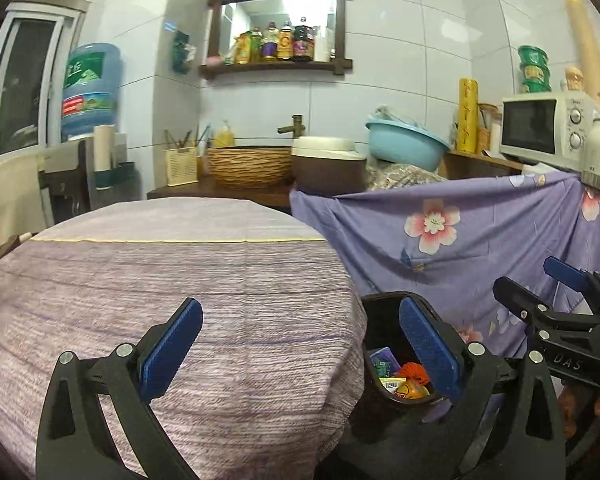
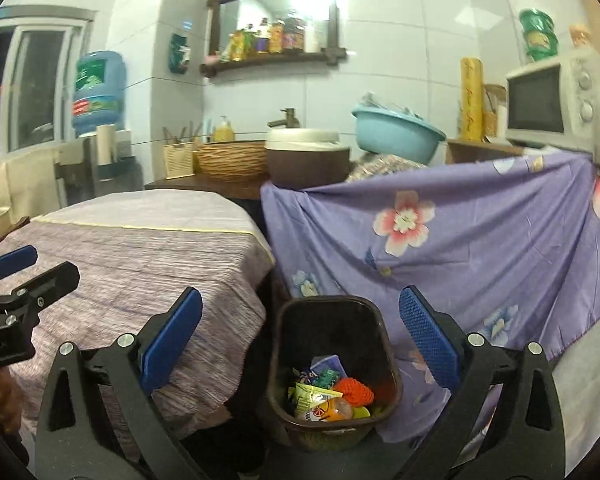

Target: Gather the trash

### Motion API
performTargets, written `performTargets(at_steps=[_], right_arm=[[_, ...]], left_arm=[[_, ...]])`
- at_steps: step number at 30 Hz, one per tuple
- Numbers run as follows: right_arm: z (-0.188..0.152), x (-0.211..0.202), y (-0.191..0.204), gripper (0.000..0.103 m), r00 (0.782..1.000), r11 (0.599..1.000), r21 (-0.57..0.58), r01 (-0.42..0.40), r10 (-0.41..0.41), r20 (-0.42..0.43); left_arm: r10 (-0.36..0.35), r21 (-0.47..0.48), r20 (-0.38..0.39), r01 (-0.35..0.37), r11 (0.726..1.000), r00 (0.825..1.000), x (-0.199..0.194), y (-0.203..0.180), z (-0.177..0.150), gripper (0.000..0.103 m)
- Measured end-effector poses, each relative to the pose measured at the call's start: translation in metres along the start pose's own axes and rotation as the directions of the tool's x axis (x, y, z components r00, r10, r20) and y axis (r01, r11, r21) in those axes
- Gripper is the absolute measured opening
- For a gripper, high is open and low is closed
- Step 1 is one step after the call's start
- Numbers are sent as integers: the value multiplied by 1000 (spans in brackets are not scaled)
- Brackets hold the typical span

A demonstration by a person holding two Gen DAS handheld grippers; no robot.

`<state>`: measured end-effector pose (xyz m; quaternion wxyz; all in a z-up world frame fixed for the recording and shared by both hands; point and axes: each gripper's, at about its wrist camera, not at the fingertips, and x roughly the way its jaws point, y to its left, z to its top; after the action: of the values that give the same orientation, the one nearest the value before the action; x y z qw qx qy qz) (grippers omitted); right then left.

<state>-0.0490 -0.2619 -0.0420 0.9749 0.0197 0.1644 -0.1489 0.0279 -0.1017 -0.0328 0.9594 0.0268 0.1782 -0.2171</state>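
Note:
A dark brown bin (image 2: 332, 364) stands on the floor between the table and a hanging flowered sheet. Inside it lie several pieces of trash (image 2: 332, 394): wrappers, an orange knitted lump, an orange-and-yellow packet. My right gripper (image 2: 300, 344) hovers above the bin, open, with nothing between its blue pads. My left gripper (image 1: 300, 344) is over the table's right edge, open and empty. The bin (image 1: 388, 344) shows partly behind its right finger, with the trash (image 1: 400, 380) visible. The right gripper (image 1: 540, 292) appears at the right of the left wrist view; the left gripper (image 2: 16, 276) appears at the left of the right wrist view.
A table with a lilac striped cloth (image 1: 172, 280) fills the left. A purple flowered sheet (image 2: 460, 248) hangs at the right. Behind stand a counter with a wicker basin (image 1: 250, 166), a brown pot (image 1: 328, 166), a blue bowl (image 1: 406, 142), a microwave (image 1: 548, 130) and a water jug (image 1: 92, 88).

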Motion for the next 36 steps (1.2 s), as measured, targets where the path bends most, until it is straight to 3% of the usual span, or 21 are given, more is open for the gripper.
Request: performTargets(at_steps=[8, 36], right_arm=[[1, -24, 13, 97, 993, 998, -29, -52, 55, 106], [2, -23, 22, 97, 993, 997, -64, -51, 58, 107]], left_arm=[[71, 7, 47, -71, 997, 996, -18, 6, -2, 98], [103, 12, 55, -104, 995, 993, -20, 8, -1, 98]])
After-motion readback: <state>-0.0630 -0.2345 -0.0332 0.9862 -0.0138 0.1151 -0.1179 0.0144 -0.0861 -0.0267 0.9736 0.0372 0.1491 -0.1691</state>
